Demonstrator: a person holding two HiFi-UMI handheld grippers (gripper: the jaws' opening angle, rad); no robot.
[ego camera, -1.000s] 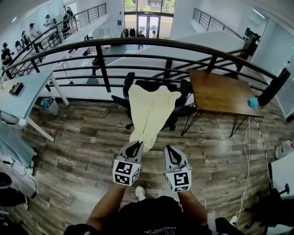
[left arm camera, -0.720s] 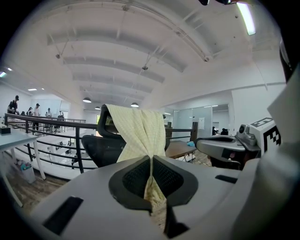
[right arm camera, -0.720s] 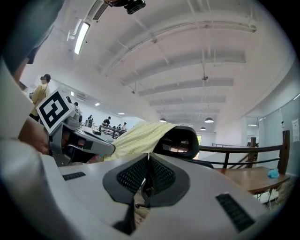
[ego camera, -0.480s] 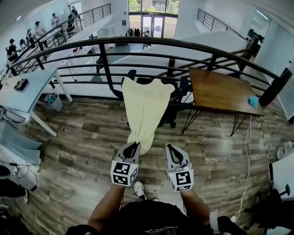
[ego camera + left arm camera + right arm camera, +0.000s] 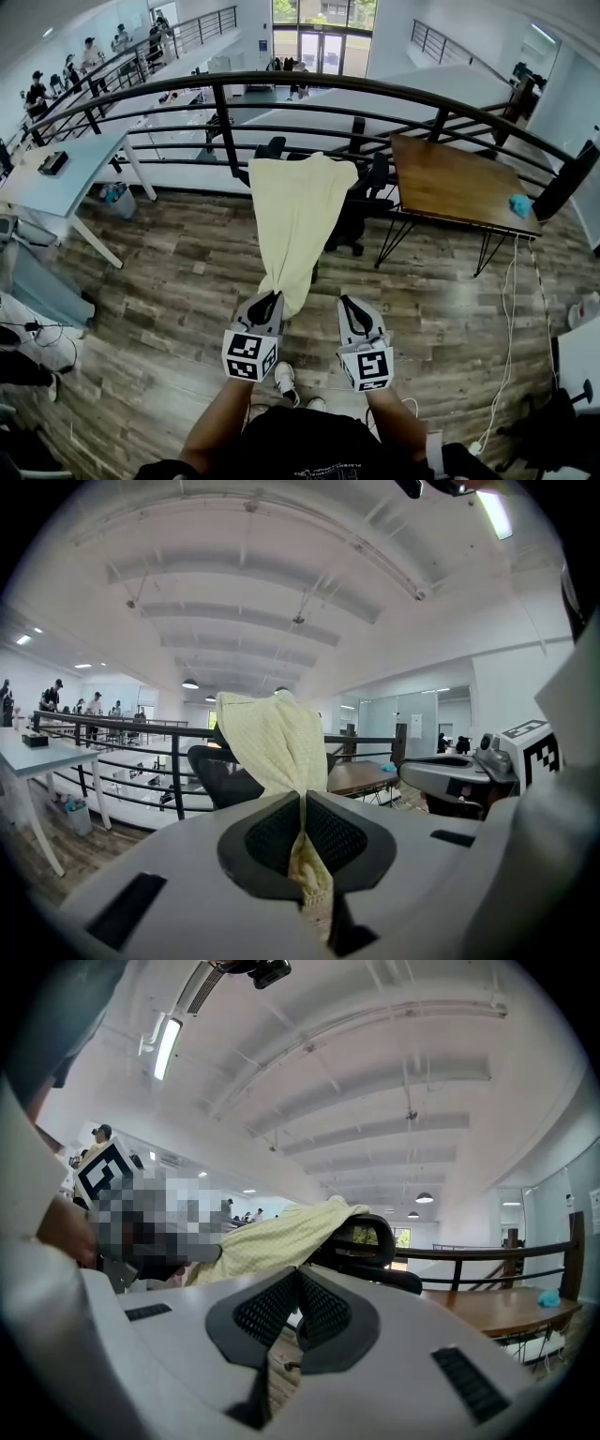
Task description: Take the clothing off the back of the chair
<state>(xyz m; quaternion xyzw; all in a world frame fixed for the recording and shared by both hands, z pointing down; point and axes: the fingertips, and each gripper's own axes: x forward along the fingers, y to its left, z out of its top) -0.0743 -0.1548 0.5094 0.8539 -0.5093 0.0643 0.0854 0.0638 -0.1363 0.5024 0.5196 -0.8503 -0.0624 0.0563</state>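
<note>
Peeling the clothing off the chair: gripped, not yet free

I judge this a little past halfway. My left gripper (image 5: pixel 266 302) has its jaws clamped on the lower end of the clothing (image 5: pixel 295 211), and the fabric runs taut in a long strip from that pinch up to the chair (image 5: pixel 367 199). The upper end is draped across the top edge of the chair back and spreads wide there, so the job is not finished: that end has to slide or lift off the top edge before the clothing is clear. My right gripper (image 5: pixel 351 304) sits just beside the left one, jaws pressed together on nothing (its own view shows bare pads meeting, with only floor behind them). It plays no part in the hold.

The clothing is pale yellow, thin and soft, with a fine woven grain that shows up close in the left gripper view. It bunches into a narrow crumpled tail where the jaws pinch it and fans out flat toward the chair. I expect it to slip over the back easily, though a fold could catch on a corner of the back.

The chair is a black office type with a curved back. It stands on a floor (image 5: pixel 178 281) of grey-brown wood-look planks, near a dark metal railing (image 5: pixel 225 127) of round bars. Beside it is the corner of a brown wooden table (image 5: pixel 455 183) on thin metal legs.
</note>
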